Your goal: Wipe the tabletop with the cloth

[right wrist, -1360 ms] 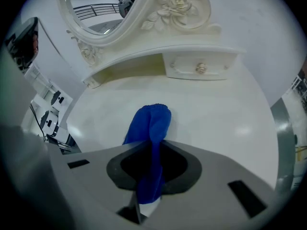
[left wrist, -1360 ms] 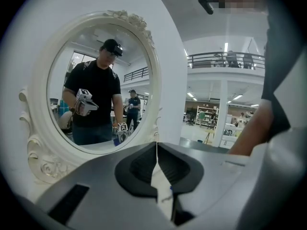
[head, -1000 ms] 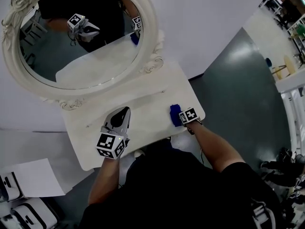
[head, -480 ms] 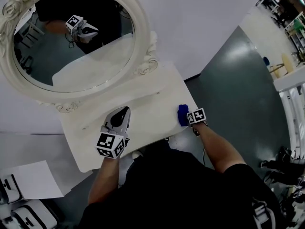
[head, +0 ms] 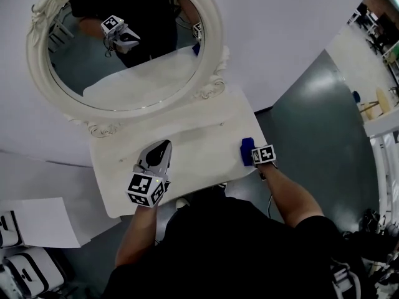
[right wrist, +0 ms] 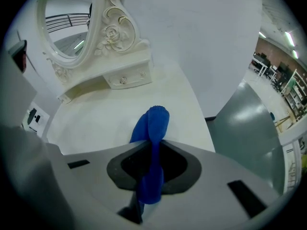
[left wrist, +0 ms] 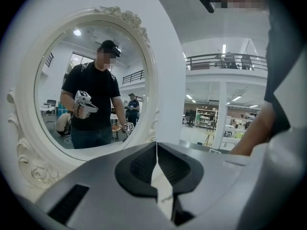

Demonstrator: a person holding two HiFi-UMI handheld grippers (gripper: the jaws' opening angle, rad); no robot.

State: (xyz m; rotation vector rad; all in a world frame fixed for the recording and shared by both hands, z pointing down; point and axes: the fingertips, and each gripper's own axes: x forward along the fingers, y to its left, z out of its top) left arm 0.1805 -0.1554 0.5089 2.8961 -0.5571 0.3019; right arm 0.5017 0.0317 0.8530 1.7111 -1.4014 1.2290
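Observation:
The white tabletop [head: 199, 145] lies below me in the head view. A blue cloth [head: 247, 149] sits bunched near its right edge, and my right gripper [head: 254, 155] is shut on it. In the right gripper view the cloth [right wrist: 152, 126] stands pinched between the jaws of that gripper [right wrist: 154, 147], its folded end sticking out over the tabletop [right wrist: 100, 121]. My left gripper [head: 161, 146] rests over the front left part of the table. In its own view the left gripper [left wrist: 156, 150] is shut, with nothing between the jaws.
An oval mirror in an ornate white frame [head: 215, 73] stands at the back of the table against the wall, and it reflects both grippers. Small drawers [right wrist: 125, 79] sit under it. Grey floor [head: 318, 123] lies beyond the table's right edge. White paper [head: 37, 220] lies on the floor at the left.
My right gripper has slid the blue cloth to the right, closer to the table's right edge. The left gripper has stayed where it was. The head view has shifted slightly.

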